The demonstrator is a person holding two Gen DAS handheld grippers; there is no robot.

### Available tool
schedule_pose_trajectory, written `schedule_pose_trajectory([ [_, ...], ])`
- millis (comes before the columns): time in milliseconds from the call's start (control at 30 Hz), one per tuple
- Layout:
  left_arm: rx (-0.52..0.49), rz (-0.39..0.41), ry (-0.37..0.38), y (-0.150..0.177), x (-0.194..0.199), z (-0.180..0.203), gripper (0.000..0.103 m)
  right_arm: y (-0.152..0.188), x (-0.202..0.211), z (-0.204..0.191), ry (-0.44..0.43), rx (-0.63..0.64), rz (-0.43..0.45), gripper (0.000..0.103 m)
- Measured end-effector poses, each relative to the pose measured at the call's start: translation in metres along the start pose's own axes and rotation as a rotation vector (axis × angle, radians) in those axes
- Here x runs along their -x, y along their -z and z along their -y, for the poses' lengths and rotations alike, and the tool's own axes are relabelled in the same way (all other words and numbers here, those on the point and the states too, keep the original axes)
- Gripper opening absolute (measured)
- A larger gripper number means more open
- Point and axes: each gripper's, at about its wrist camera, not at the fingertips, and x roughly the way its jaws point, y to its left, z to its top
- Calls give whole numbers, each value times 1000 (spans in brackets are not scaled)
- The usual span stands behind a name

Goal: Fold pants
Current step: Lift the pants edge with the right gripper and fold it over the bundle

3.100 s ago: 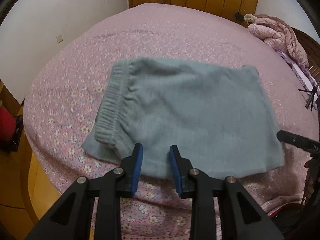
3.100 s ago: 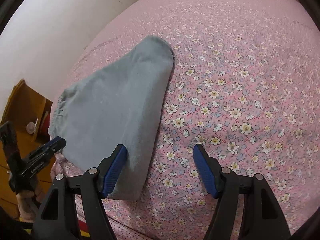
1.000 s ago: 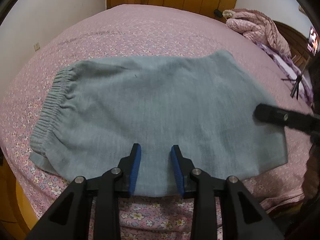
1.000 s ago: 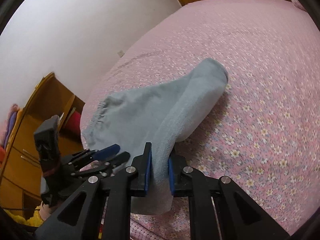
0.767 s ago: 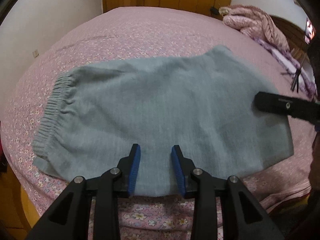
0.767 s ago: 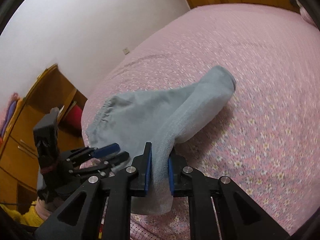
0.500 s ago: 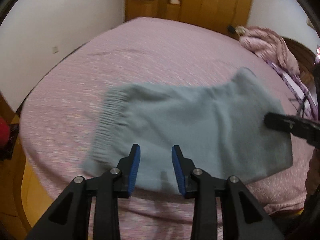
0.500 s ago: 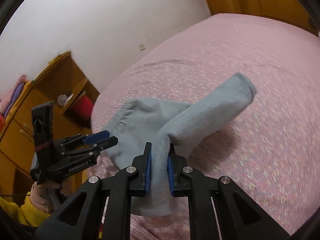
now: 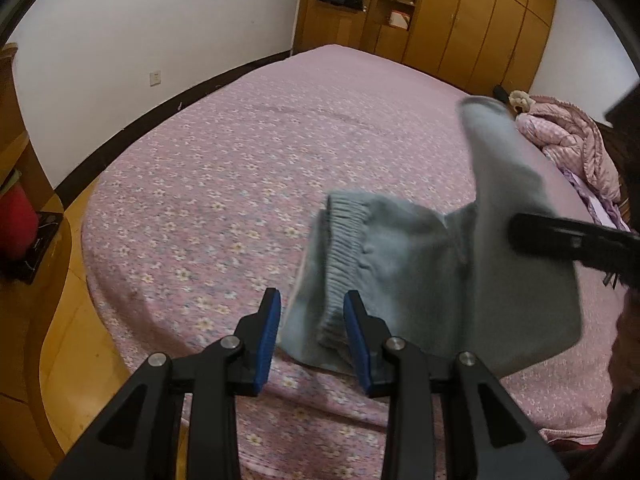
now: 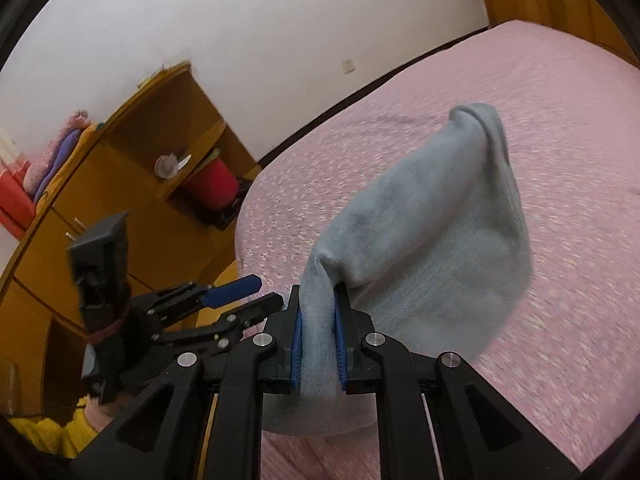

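Clamping grey pants (image 10: 424, 240) w/ pads shut on fabric, right tool (image 10: 318, 346) lifts them off pink bed (image 10: 560, 120); left tool (image 9: 312, 336) gapes open near waistband, gripping nothing.

Before me: bed (image 9: 248, 152) in pink floral sheet, white wall (image 9: 160, 20), wooden wardrobes (image 9: 460, 20), wooden shelf unit (image 10: 160, 140), yellow floor (image 9: 76, 340).

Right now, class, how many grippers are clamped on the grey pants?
1. The right gripper pinches the grey pants above the bed. The left gripper is open around the waistband, not clamped.
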Motion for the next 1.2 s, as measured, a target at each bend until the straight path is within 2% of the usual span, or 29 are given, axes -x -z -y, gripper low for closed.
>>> schedule_pose_trajectory([
  [200,33,13,-2,-2,3,-17,34,-7,-47,-4,-35,-4,-91,15],
  [300,56,10,-3,1,6,-25,34,-5,-66,-5,-17,-13,-132,20],
  [400,76,10,-7,4,8,-33,34,-4,-61,-7,-50,-44,-110,30],
  [533,86,40,-2,1,22,-34,34,-6,-31,-11,-110,-51,-41,31],
  [600,78,53,-3,-2,29,-31,34,-5,-11,-7,-76,-33,8,31],
  [700,58,77,12,-9,40,-20,34,5,2,7,13,-49,26,31],
  [833,33,99,97,-12,50,1,34,22,4,29,99,-101,8,31],
  [900,15,95,170,-13,49,15,24,27,2,38,118,-120,2,31],
  [933,-8,76,209,-12,45,24,14,27,1,41,126,-123,2,31],
  [967,-25,58,223,-12,40,30,14,26,-1,43,134,-120,4,31],
  [1033,-57,22,218,-11,26,40,14,23,-2,47,156,-108,13,31],
  [1100,-64,-14,183,-7,13,41,14,16,-7,53,189,-93,18,31],
  [1200,-44,-67,76,-1,-5,26,12,4,-19,66,241,-72,6,30],
])
